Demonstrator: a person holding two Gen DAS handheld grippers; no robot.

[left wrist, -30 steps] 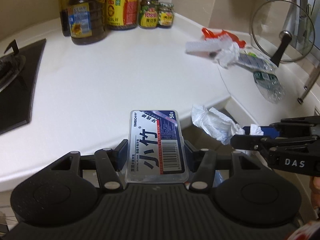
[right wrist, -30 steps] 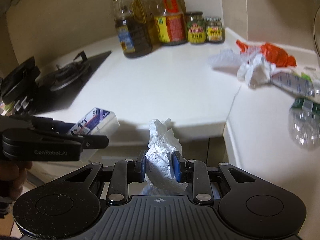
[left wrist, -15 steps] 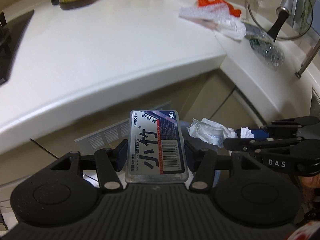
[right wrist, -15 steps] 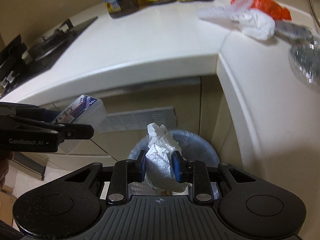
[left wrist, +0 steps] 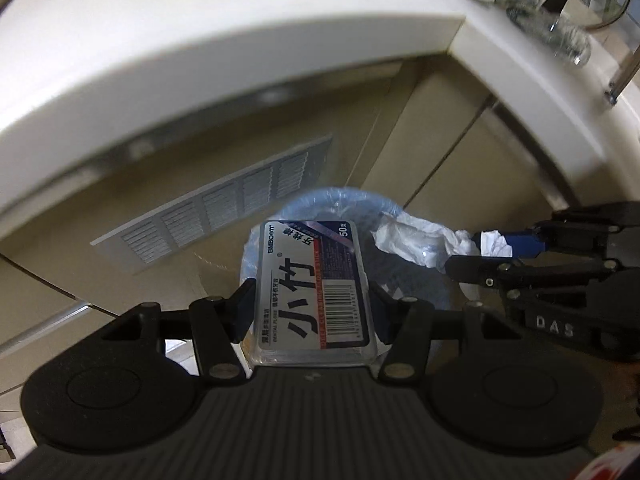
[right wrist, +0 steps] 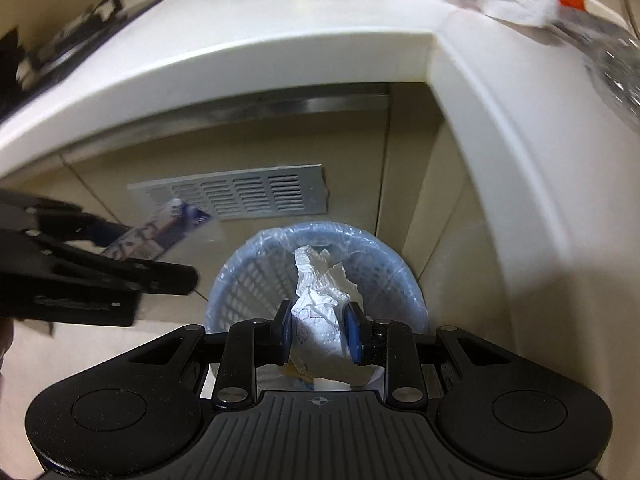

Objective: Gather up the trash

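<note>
Two pieces of trash are hanging over the bin (right wrist: 316, 276): the left gripper (left wrist: 312, 312) is clamping a stiff, slick floss box (left wrist: 312, 292) by its sides, while the right gripper (right wrist: 318, 328), at three o'clock, is pinching soft, light tissue (right wrist: 320, 300).

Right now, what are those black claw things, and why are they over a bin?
Each black claw is a hand-held gripper carried by a person, with a camera on it looking along its fingers. One picture is from the left hand-held gripper, which squeezes a clear plastic dental floss box with a grey label. The other is from the right hand-held gripper, which pinches a crumpled white paper tissue. Below both sits a round blue mesh bin lined with a clear bag, on the floor by the white kitchen counter. More rubbish waits on that counter.
</note>
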